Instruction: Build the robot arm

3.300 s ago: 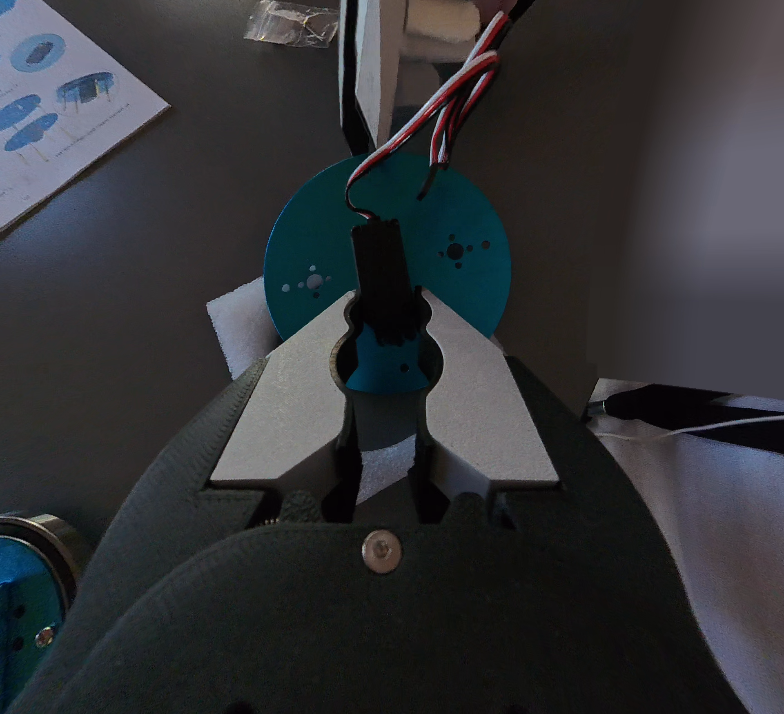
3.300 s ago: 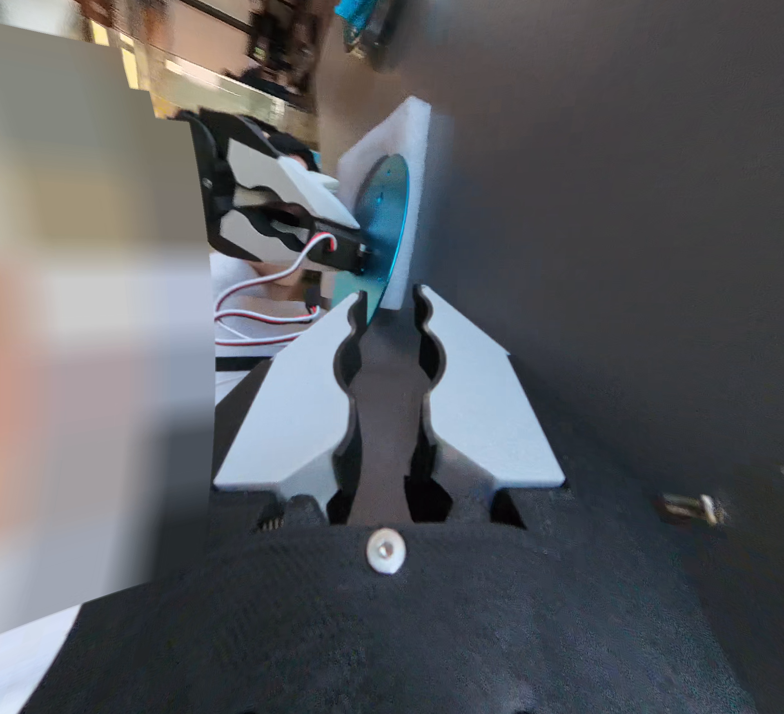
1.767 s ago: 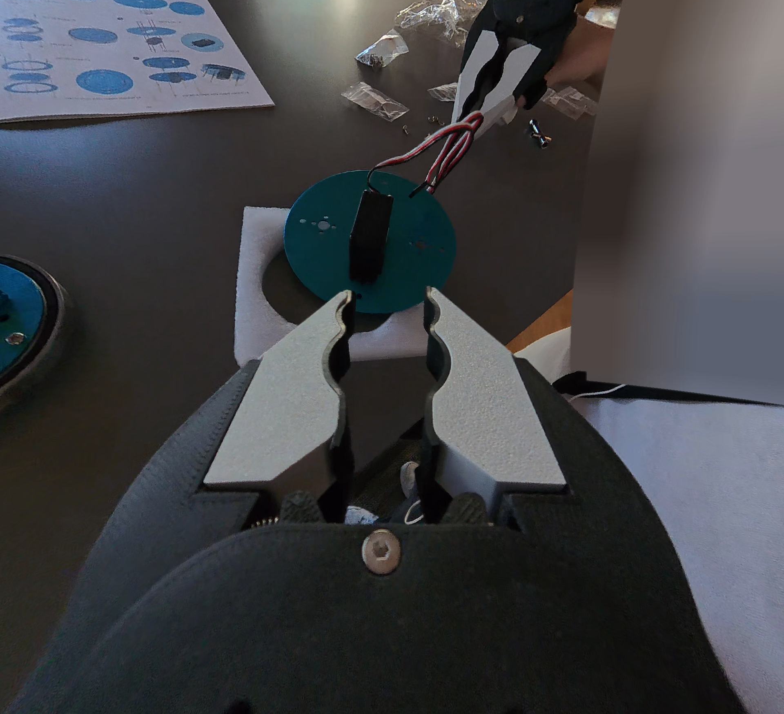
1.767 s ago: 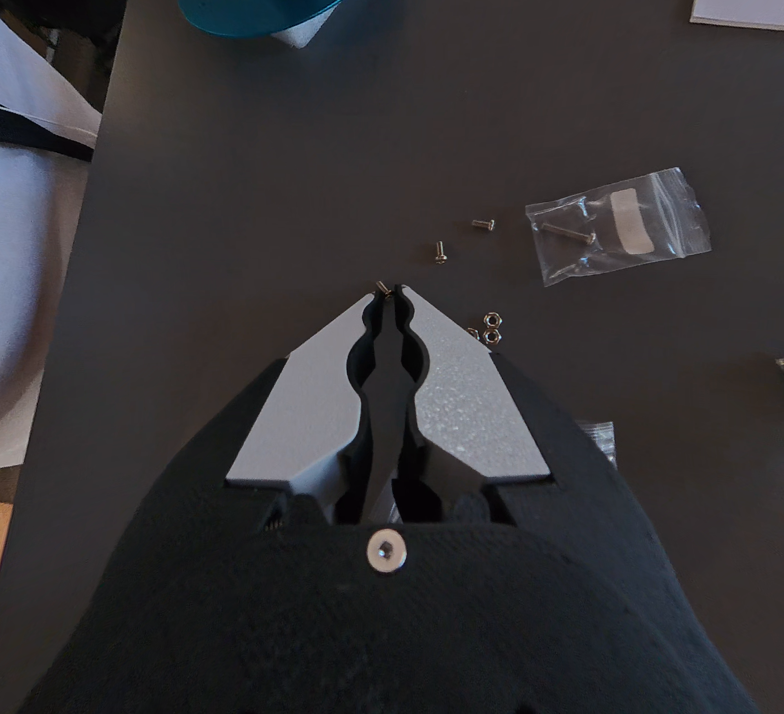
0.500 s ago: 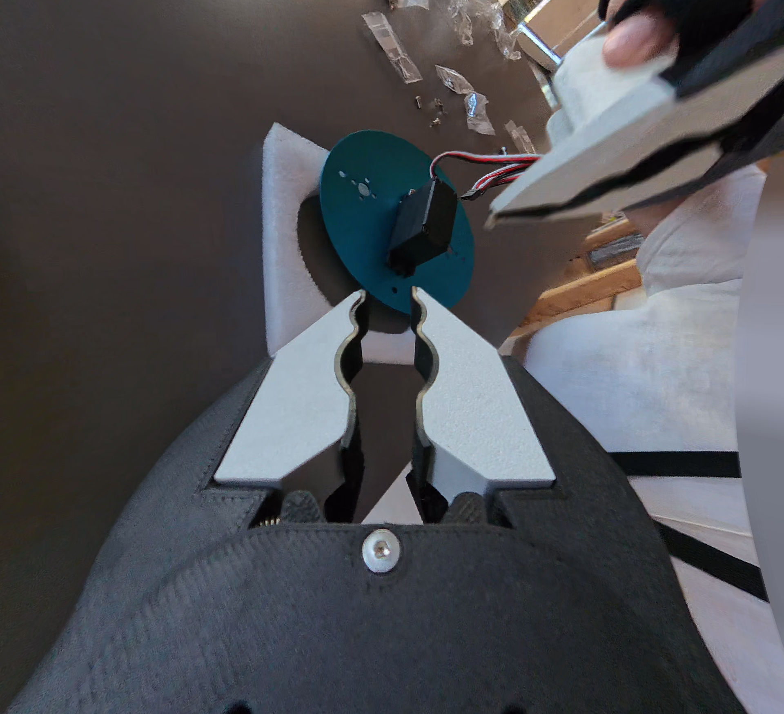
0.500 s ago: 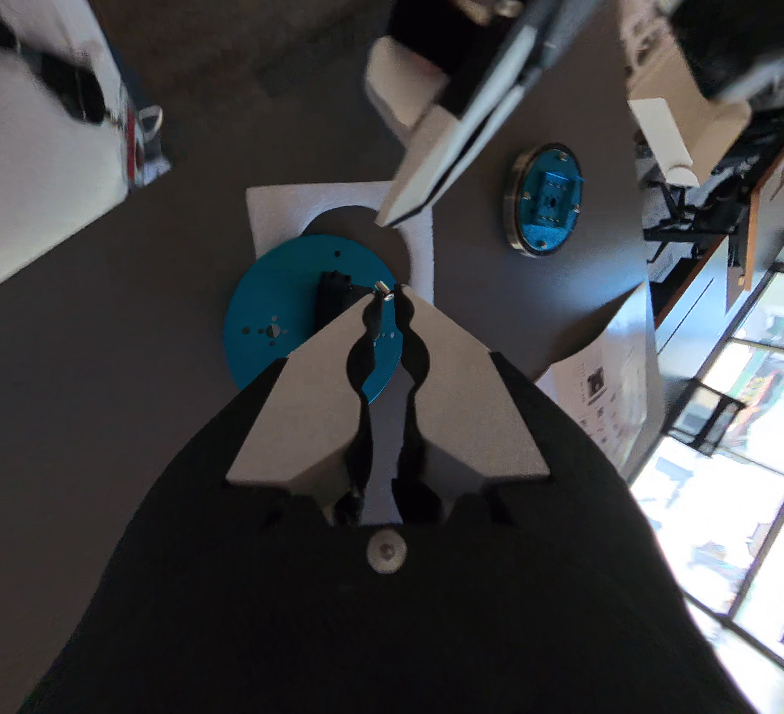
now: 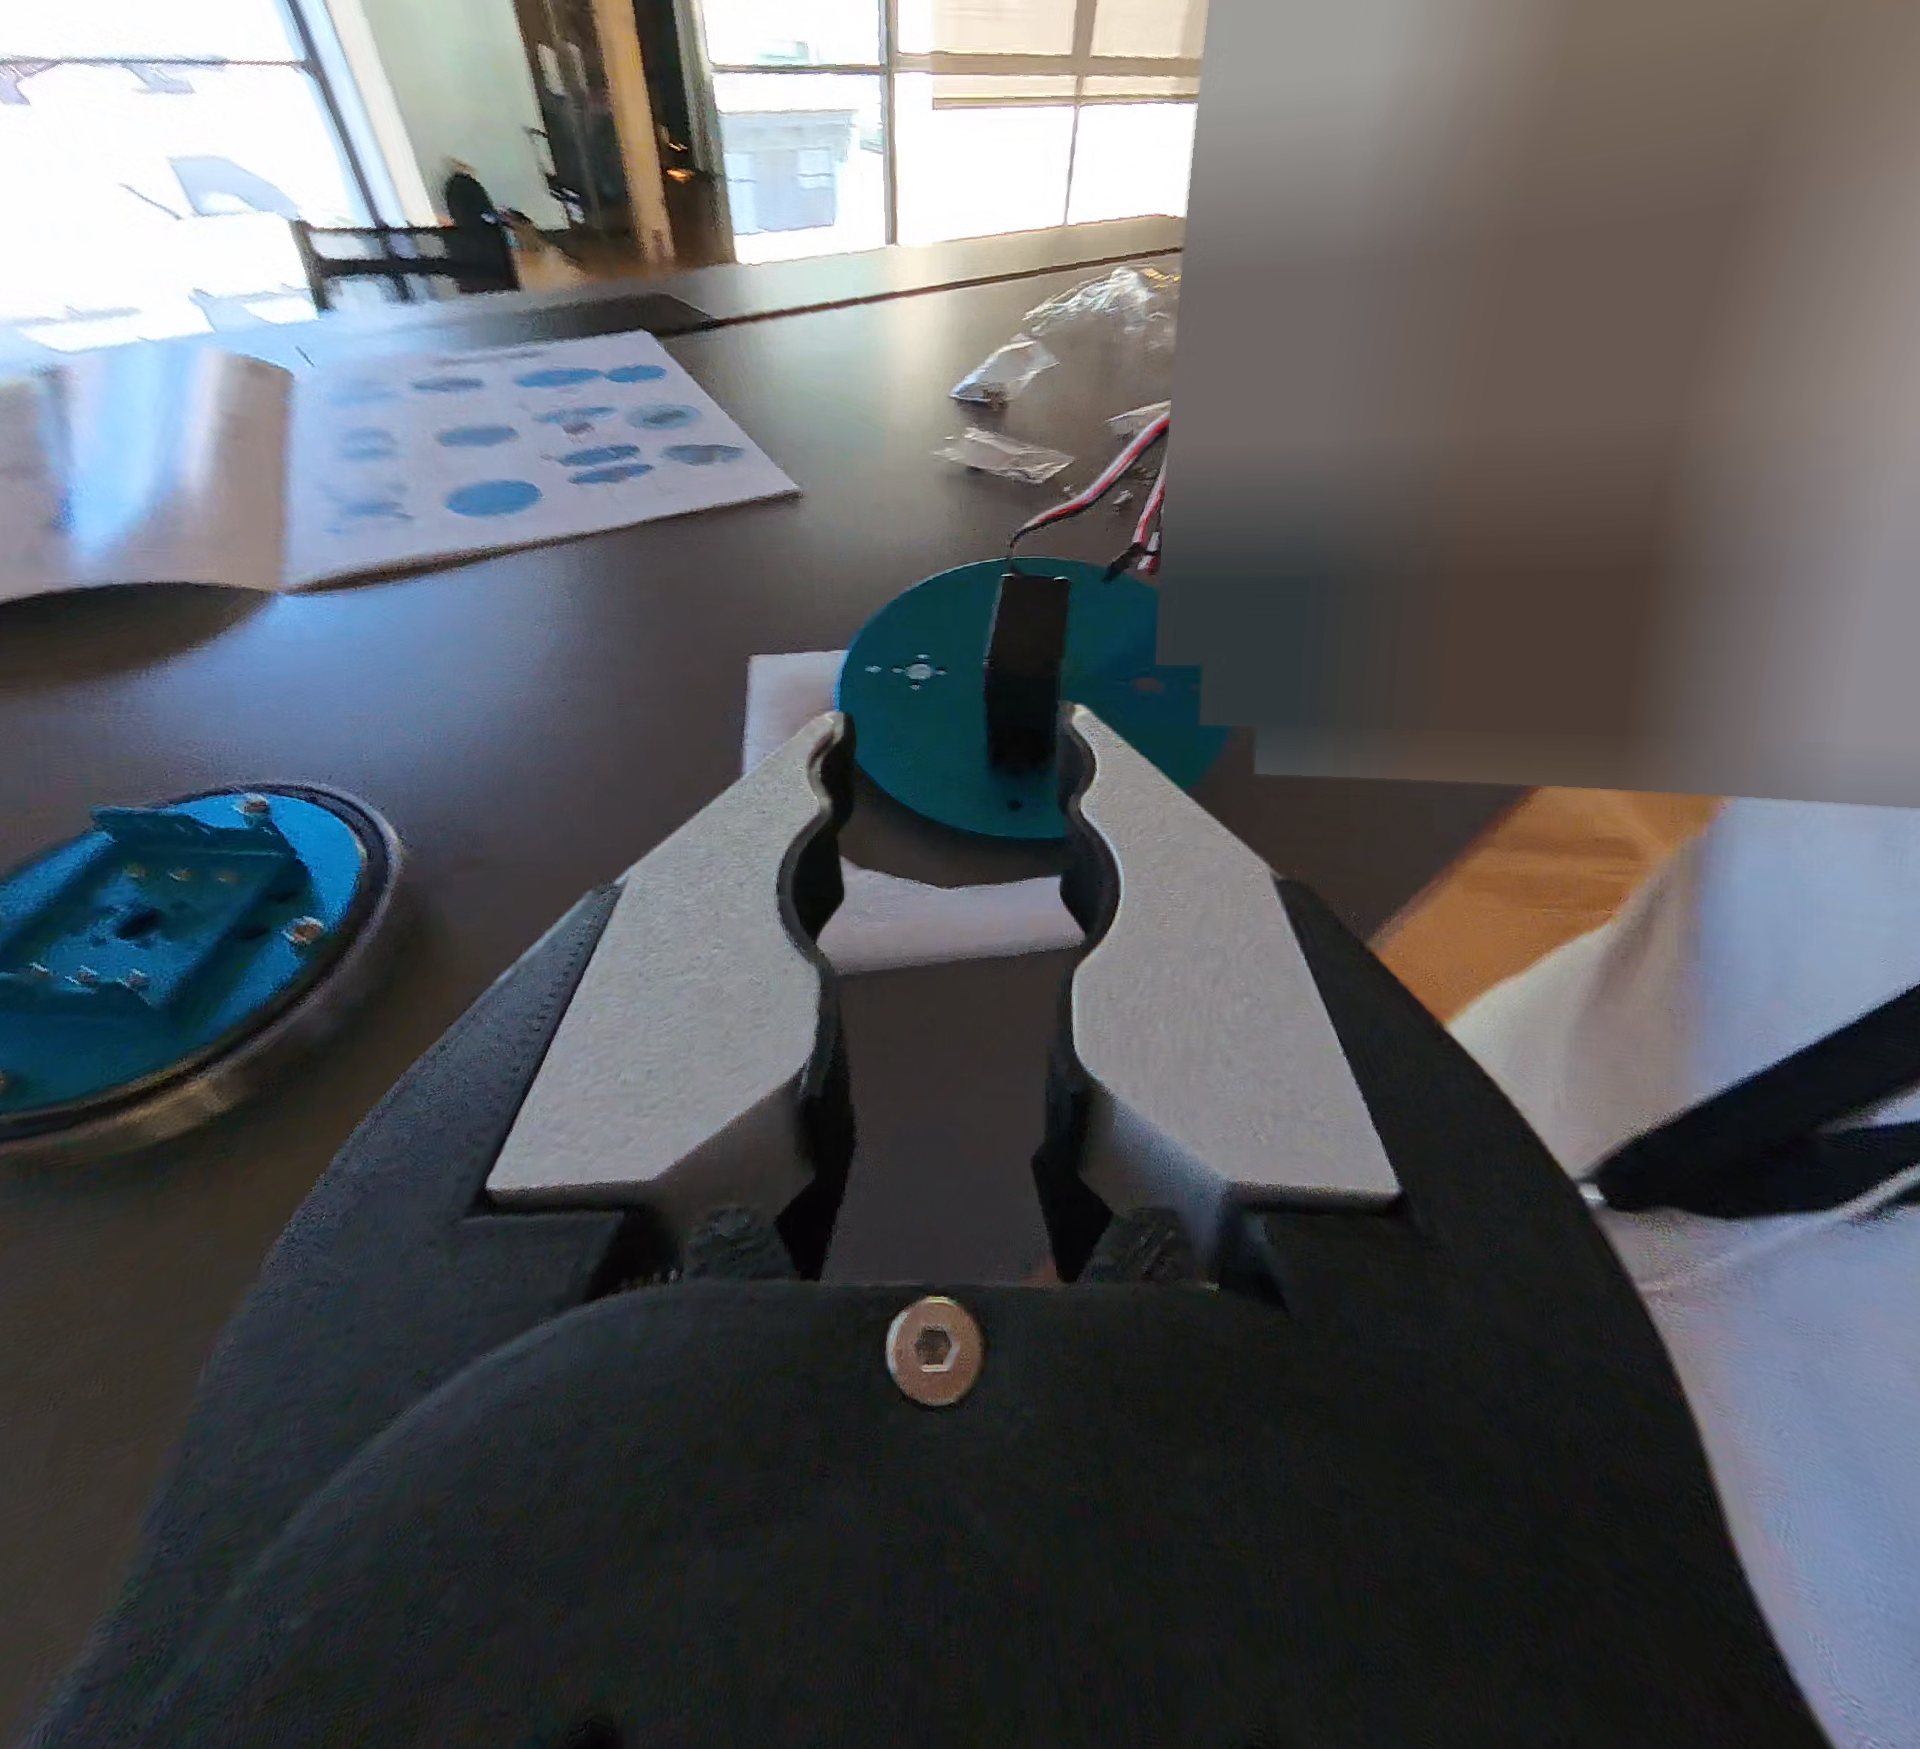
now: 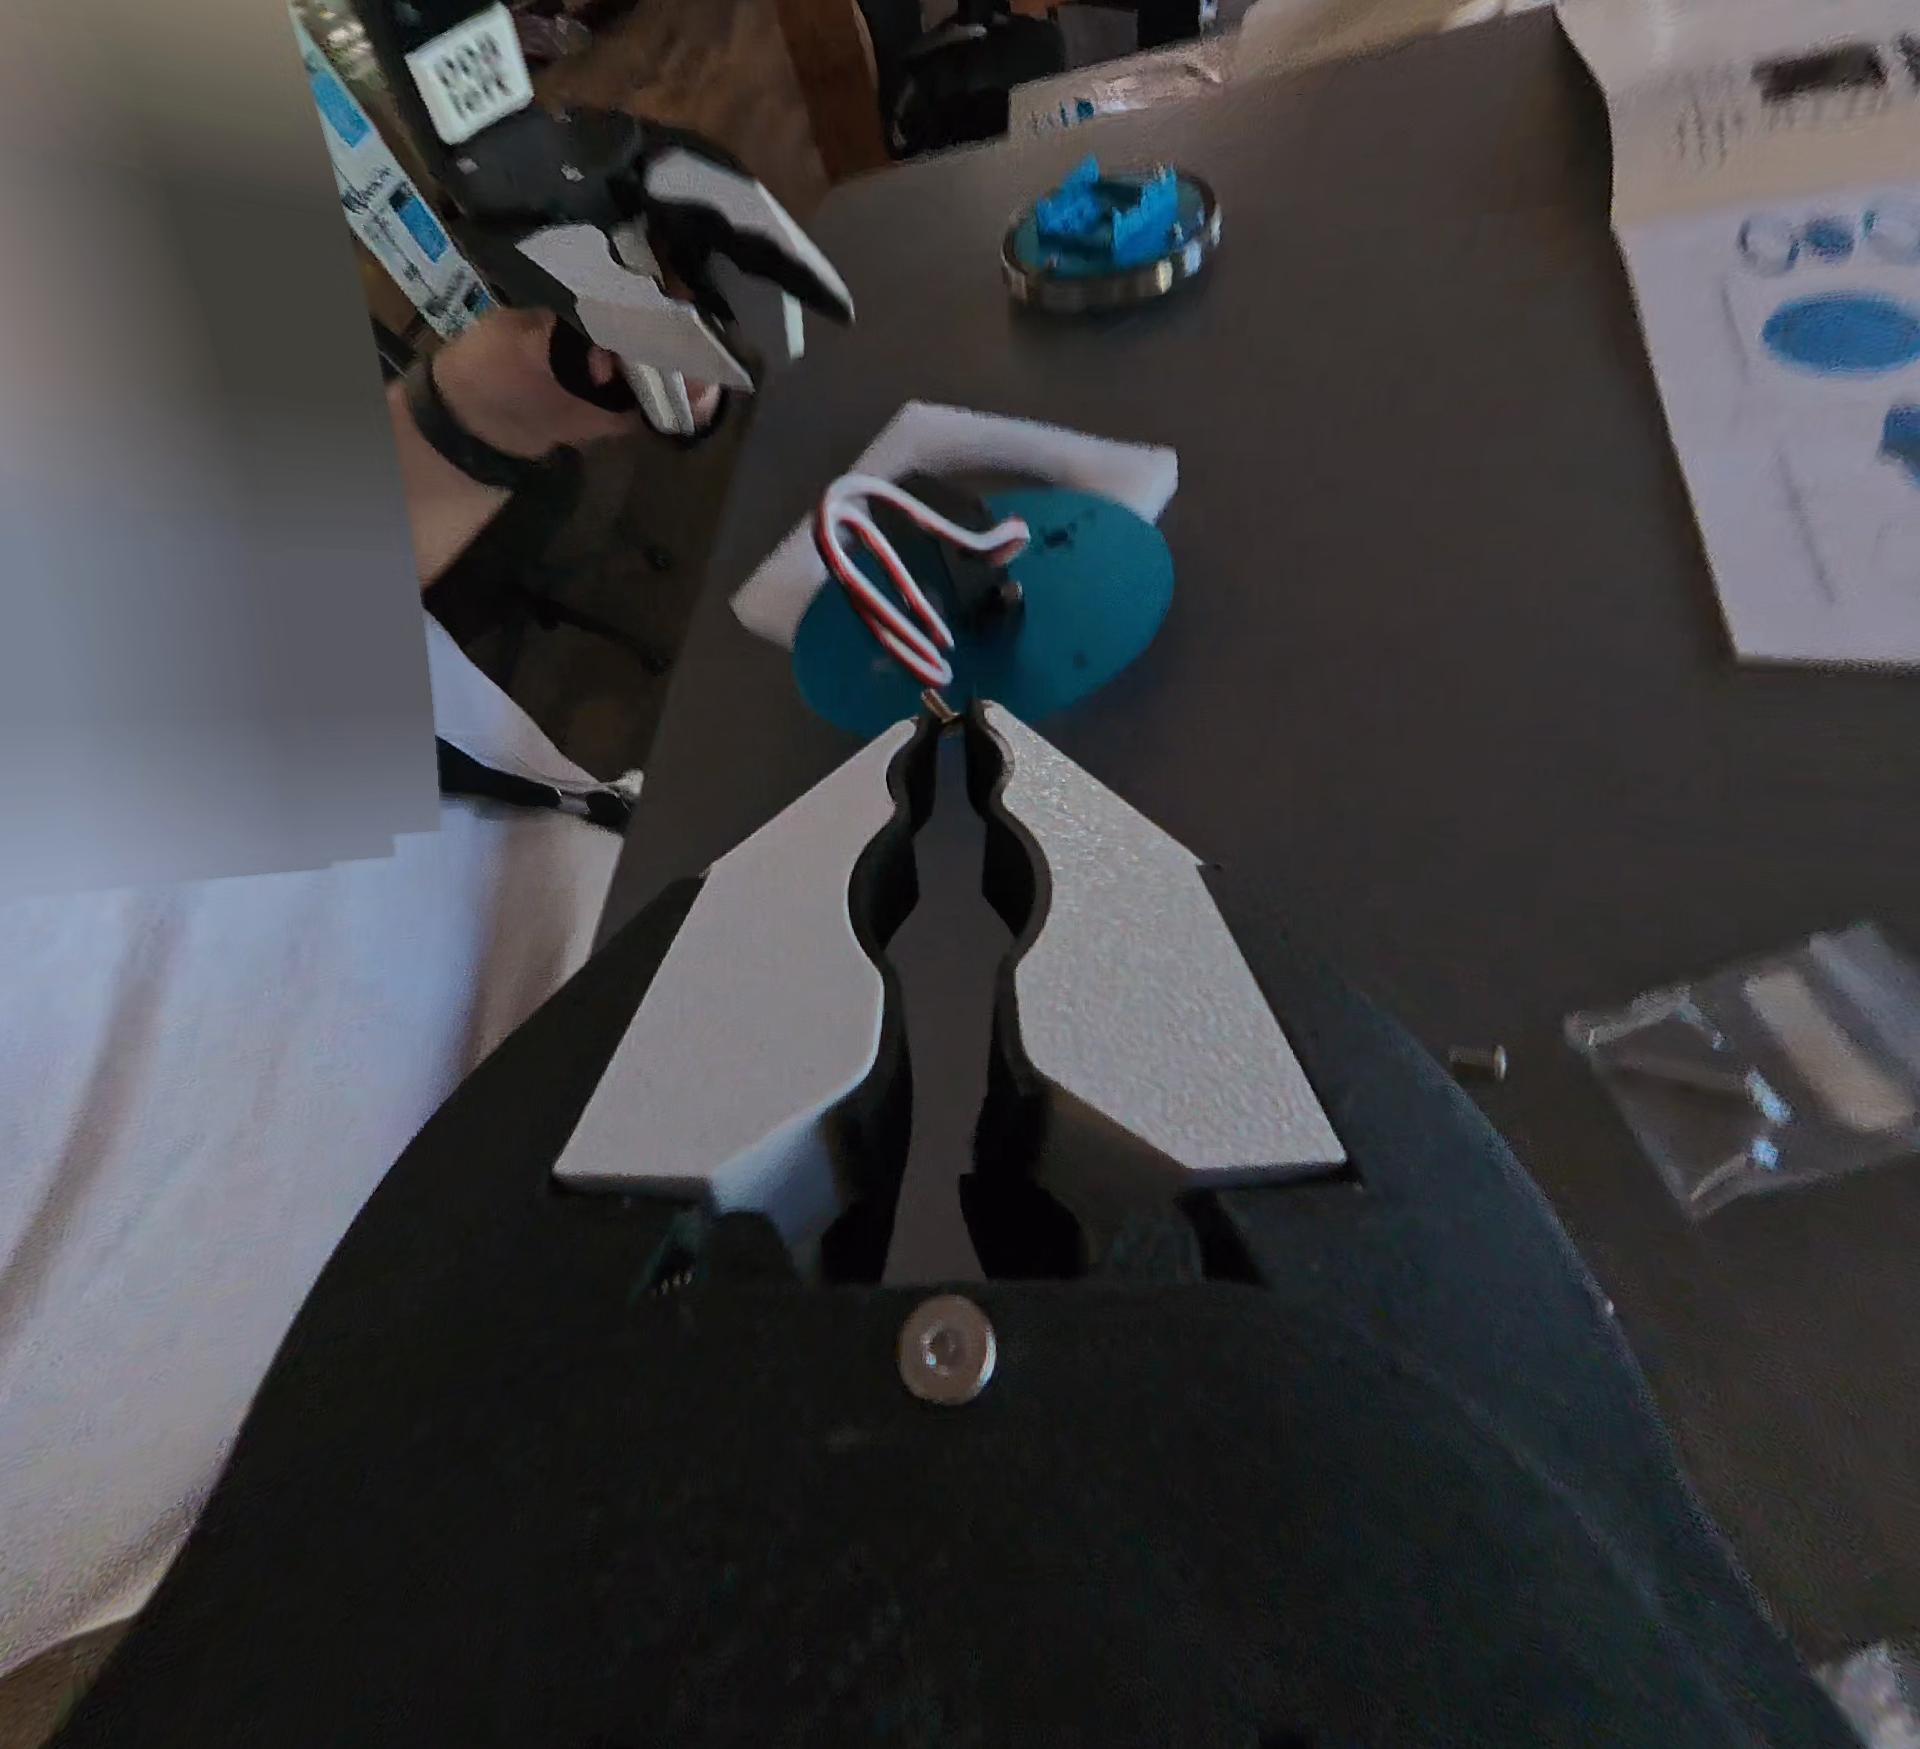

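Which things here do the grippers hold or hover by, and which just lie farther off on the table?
At the grippers:
- right gripper, shut on a screw
- left gripper, open, by the disc
- servo and wires on the disc
- foam under the disc

Lying apart:
- blue round part
- sheet
- bag
- loose screw

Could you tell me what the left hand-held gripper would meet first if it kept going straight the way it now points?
Most likely the black servo standing on the teal disc: it sits just beyond the open left hand-held gripper, in line with the gap. Depth is hard to judge, so it might meet the disc's near edge first.
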Tool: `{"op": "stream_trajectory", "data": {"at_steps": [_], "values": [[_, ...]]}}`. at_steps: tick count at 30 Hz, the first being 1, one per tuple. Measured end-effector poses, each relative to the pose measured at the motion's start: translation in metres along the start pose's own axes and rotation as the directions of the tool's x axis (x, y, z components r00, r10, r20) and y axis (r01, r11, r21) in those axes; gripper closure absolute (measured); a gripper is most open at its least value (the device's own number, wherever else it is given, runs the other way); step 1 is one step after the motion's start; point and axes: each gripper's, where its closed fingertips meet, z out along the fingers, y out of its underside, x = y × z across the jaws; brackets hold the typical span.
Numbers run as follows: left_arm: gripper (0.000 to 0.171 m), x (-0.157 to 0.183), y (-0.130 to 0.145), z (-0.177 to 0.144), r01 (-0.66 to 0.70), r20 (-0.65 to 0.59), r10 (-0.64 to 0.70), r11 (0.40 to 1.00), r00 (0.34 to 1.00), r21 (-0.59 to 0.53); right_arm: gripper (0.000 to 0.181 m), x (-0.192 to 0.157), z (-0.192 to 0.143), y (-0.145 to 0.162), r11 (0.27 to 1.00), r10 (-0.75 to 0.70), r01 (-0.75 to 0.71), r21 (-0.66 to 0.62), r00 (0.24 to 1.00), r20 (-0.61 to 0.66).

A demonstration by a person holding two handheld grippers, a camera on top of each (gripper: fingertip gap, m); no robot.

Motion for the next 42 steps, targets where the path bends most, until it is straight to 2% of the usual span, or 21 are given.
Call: {"op": "stream_trajectory", "data": {"at_steps": [2,5,7,10,15,18,23,26,31,36,42], "values": [[0.130,-0.002,0.007,0.011,-0.046,-0.019,0.045,0.997,0.999,-0.067,0.177,0.010,0.001,0.024,0.998,0.004,-0.009,-0.069,0.998,-0.066],[0.100,0.007,0.019,0.026,-0.031,-0.150,-0.006,0.971,0.989,-0.238,0.177,0.028,0.002,0.056,0.982,-0.017,-0.018,-0.190,0.984,-0.179],[0.099,0.017,0.018,0.030,-0.066,-0.217,0.000,0.953,0.976,-0.296,0.176,0.032,0.005,0.068,0.971,0.026,-0.072,-0.228,0.980,-0.198],[0.099,0.016,0.020,0.034,-0.181,-0.191,0.119,0.917,0.974,-0.355,0.176,0.032,0.007,0.070,0.968,0.083,-0.122,-0.218,0.980,-0.181],[0.105,0.015,0.022,0.037,-0.303,-0.102,0.286,0.878,0.953,-0.371,0.176,0.037,0.005,0.073,0.967,0.054,-0.098,-0.234,0.981,-0.187],[0.105,0.033,0.013,0.039,-0.372,-0.092,0.363,0.868,0.927,-0.330,0.176,0.041,0.002,0.074,0.967,0.003,-0.058,-0.250,0.977,-0.214],[0.101,0.044,0.017,0.045,-0.572,-0.032,0.602,0.740,0.798,-0.354,0.176,0.042,0.002,0.073,0.972,-0.005,-0.051,-0.231,0.972,-0.237],[0.101,0.045,0.021,0.051,-0.602,0.002,0.643,0.719,0.766,-0.346,0.176,0.042,0.003,0.072,0.974,-0.002,-0.052,-0.220,0.971,-0.238],[0.099,0.032,0.009,0.046,-0.493,0.082,0.530,0.827,0.844,-0.272,0.176,0.043,0.003,0.071,0.974,-0.030,-0.029,-0.225,0.966,-0.256],[0.100,-0.006,-0.033,0.033,-0.328,0.198,0.330,0.944,0.923,-0.041,0.176,0.051,-0.002,0.071,0.966,-0.096,0.020,-0.259,0.954,-0.283],[0.085,-0.061,-0.109,0.052,-0.228,0.134,0.201,0.944,0.970,0.237,0.176,0.066,-0.015,0.059,0.979,-0.120,0.051,-0.199,0.930,-0.347]]}}
